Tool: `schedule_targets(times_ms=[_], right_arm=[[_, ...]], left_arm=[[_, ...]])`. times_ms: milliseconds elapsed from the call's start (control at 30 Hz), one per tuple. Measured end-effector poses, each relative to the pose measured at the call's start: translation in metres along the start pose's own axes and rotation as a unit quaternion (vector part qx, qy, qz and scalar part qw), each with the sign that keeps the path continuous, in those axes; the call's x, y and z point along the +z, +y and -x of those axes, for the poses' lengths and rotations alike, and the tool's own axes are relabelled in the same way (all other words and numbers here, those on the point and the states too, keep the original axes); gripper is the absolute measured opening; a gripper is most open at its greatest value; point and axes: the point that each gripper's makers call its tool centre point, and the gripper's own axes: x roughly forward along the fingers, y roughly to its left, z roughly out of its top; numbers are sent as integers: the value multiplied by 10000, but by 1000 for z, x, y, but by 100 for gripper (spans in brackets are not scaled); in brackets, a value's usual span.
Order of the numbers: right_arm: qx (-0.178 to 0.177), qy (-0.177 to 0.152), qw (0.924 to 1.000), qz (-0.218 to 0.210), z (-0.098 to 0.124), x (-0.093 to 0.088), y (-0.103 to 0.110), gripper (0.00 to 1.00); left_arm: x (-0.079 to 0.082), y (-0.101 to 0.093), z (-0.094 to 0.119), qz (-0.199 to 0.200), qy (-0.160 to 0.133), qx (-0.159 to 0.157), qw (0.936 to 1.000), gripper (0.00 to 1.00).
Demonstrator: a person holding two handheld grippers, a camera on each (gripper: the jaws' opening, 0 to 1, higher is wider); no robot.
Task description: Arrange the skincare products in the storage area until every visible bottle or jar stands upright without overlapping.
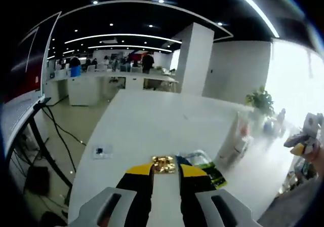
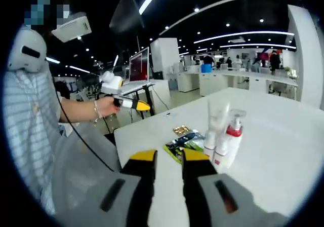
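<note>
Near the middle of the white table (image 2: 273, 151) stands a tight cluster of upright skincare products: a white tube (image 2: 218, 116), a pump bottle with a red collar (image 2: 233, 136) and a small white bottle (image 2: 209, 142). They appear blurred as bottles (image 1: 236, 140) in the left gripper view. My right gripper (image 2: 169, 158) is open over the table's near edge, short of them. My left gripper (image 1: 166, 172) is open and holds nothing. A person's hand holds the left gripper (image 2: 132, 105) in the air off the table's corner. The right gripper (image 1: 306, 138) shows at the far right edge.
Green and blue sachets (image 2: 183, 143) lie flat beside the bottles, also seen as sachets (image 1: 205, 167), with a small gold packet (image 2: 181, 129) just past them, the gold packet (image 1: 163, 164). A person in a striped shirt (image 2: 28, 130) stands left. A monitor on a stand (image 2: 139, 65), desks and a pillar (image 1: 195, 60) stand beyond.
</note>
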Motion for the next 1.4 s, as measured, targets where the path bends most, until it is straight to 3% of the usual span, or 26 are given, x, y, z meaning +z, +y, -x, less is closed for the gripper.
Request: schedule_targets(times_ms=[100,233,400,467,533,567,600,633,700,833,933,1100,1400], right_arm=[[-105,-80,9996,232,18,10,-4,20],[-134,-617,9980,46,34,28,-7,19],[-159,-785,9968,0,50,27,-10,18],[-167,-675,9975,-104,55,23,-11,18],[-90,396,9992,-17,63,-1,-11,17],[-240,447,9982,316,66,4,-16,17],[-340,77,9986,395,66,16,-20,17],[-314,-174,9989,310,66,23,-21,18],[-153,-176,9997,51,66,26,-18,19],[-273,-323,9985,356,58,37,-19,19],[-108,-412,9986,324,45,48,-9,22],[193,-727,9966,332,19,86,9,26],[496,-1131,9920,257,-28,148,29,27]], left_arm=[[2,3,7,-95,-119,115,9998,20],[1,10,10,-67,-155,214,9996,20],[-6,22,11,-395,-143,450,9981,20],[-15,29,11,-590,18,596,9965,20],[-14,30,11,-550,-26,565,9969,20],[-12,30,12,-489,-70,569,9972,20],[-11,30,12,-463,-103,559,9973,20],[-8,29,11,-421,-161,518,9976,20],[-7,29,9,-366,-191,485,9980,20],[-6,28,7,-373,-171,475,9980,20],[3,27,9,-291,-295,448,9981,21],[28,23,19,-140,-545,269,9981,26],[62,34,41,-433,-580,228,9971,29]])
